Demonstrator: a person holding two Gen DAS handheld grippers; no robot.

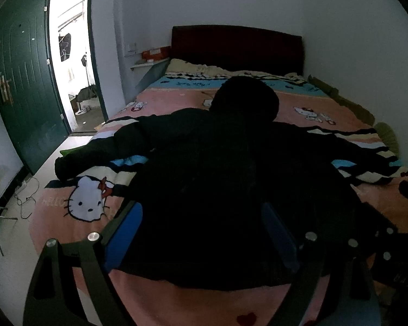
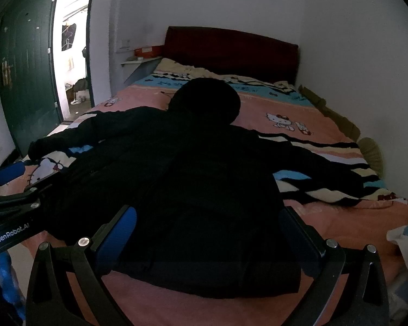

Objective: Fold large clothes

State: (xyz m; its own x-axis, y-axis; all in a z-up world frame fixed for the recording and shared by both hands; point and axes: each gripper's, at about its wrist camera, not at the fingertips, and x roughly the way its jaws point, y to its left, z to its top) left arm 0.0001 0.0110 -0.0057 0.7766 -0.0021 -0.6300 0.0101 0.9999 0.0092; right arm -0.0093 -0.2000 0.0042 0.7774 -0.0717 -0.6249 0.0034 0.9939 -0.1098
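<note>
A large black hooded jacket [image 1: 217, 163] [image 2: 190, 176] lies spread flat on the pink cartoon bedspread [image 1: 312, 103] [image 2: 272, 106]. Its hood [image 1: 244, 100] points toward the headboard. One sleeve [image 1: 100, 146] reaches out left and the other sleeve [image 1: 353, 149] reaches out right. My left gripper [image 1: 201, 212] hovers open over the left part of the hem, and its blue pads hold nothing. It also shows at the left edge of the right wrist view [image 2: 27, 179]. My right gripper [image 2: 209, 214] stands open above the hem's middle, clear of the cloth.
A dark red headboard [image 1: 236, 46] and white walls close off the far side and the right. A green door [image 1: 21, 81] stands open at the left. Cables [image 1: 27, 198] lie on the floor beside the bed. A white cloth [image 2: 405, 233] sits at the bed's right edge.
</note>
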